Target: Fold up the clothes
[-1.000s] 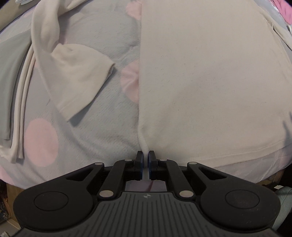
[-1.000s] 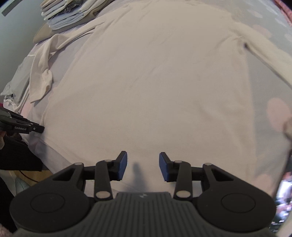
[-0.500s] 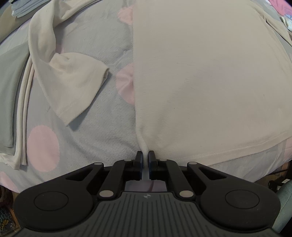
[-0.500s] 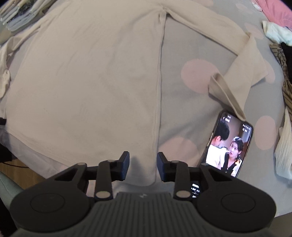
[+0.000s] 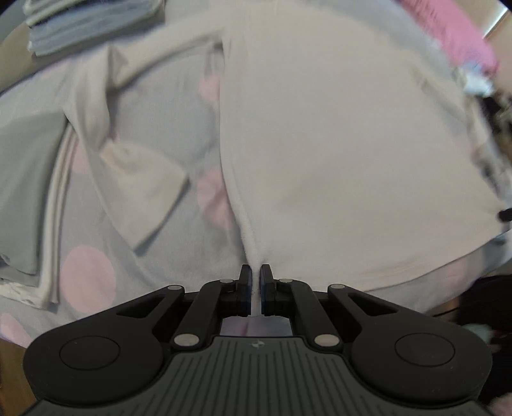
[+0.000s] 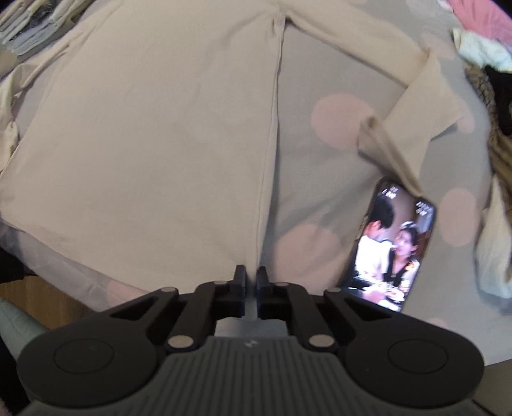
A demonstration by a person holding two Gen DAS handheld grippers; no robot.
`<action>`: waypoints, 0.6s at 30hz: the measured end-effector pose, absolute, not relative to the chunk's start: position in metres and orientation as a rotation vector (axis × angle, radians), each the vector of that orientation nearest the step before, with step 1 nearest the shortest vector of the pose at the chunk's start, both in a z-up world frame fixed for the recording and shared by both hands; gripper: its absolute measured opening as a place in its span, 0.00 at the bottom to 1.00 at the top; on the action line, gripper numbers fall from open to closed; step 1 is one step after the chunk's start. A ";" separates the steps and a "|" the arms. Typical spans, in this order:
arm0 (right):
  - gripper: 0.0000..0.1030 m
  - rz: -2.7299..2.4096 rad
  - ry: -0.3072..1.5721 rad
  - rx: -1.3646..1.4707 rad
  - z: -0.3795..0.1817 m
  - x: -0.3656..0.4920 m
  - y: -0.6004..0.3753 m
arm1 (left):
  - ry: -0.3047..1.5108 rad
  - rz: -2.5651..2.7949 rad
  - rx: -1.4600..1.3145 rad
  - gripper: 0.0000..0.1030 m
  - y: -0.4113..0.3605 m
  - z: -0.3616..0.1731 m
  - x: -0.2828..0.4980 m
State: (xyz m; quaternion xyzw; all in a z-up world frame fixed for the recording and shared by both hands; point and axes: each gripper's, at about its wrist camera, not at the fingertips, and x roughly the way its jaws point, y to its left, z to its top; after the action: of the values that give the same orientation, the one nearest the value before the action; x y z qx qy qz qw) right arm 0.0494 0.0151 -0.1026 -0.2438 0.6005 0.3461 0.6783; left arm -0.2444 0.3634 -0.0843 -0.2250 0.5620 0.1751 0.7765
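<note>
Cream shirt (image 5: 336, 153) pinched at both corners

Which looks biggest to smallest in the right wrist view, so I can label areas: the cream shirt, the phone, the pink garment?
1. cream shirt, fills most of the view.
2. phone, nearer the camera, so flattered.
3. pink garment, only partly in frame at the far corner, so unsure.

A home bedroom. A bed with a grey, pink-dotted blanket (image 6: 323, 179) carries folded laundry (image 5: 86, 28). A phone (image 6: 393, 246) plays video.
</note>
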 end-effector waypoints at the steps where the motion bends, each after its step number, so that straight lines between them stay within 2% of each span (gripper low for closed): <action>1: 0.06 0.787 1.336 -0.560 -0.091 0.050 0.013 | 1.198 0.366 -0.496 0.03 0.363 -0.073 -0.249; 7: 0.06 0.829 1.327 -0.674 -0.044 0.040 0.005 | 1.187 0.303 -0.492 0.03 0.355 -0.045 -0.276; 11: 0.06 0.864 1.386 -0.773 -0.063 0.020 0.004 | 1.291 0.269 -0.431 0.03 0.344 -0.057 -0.282; 18: 0.06 0.812 1.484 -0.846 -0.139 0.004 0.009 | 1.481 0.288 -0.376 0.03 0.334 -0.132 -0.273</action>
State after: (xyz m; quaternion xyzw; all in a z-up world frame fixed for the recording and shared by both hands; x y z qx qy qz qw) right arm 0.0039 0.0094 -0.1391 -0.3627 0.6363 0.3483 0.5850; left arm -0.2727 0.3337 -0.1325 -0.1698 0.6681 0.1297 0.7127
